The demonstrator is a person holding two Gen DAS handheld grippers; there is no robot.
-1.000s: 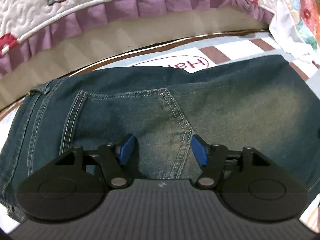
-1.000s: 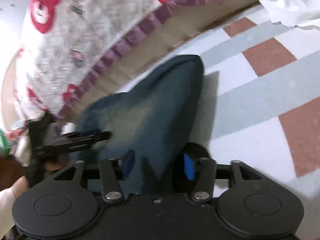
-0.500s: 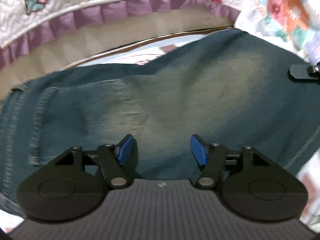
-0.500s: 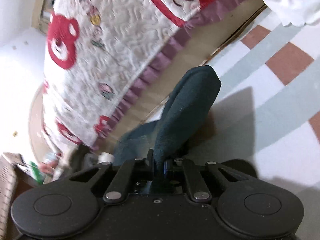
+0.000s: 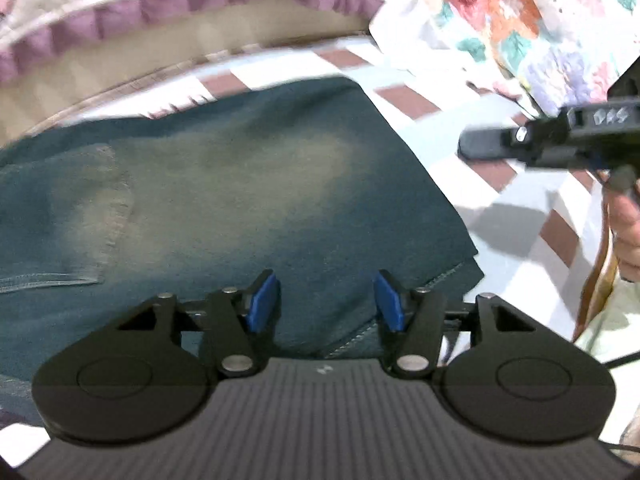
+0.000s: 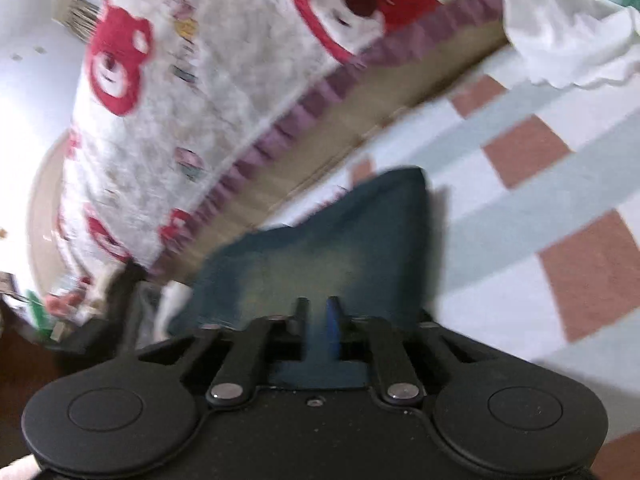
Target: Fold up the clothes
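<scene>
Jeans (image 6: 332,248) now lowered, in right hand-held gripper (image 6: 318,314)

Place: I am looking into a home bedroom, working at floor level beside a bed.
Bed: a white quilted bedspread (image 6: 224,92) printed with red bears is hanging down, with a purple ruffled edge (image 5: 120,20).
Floor: a checked mat (image 6: 540,200) in white, pale blue and brick red is lying under my view.
Linen: a floral patchwork cloth (image 5: 532,20) and a white fabric (image 6: 560,32) are draping near the bed.
</scene>
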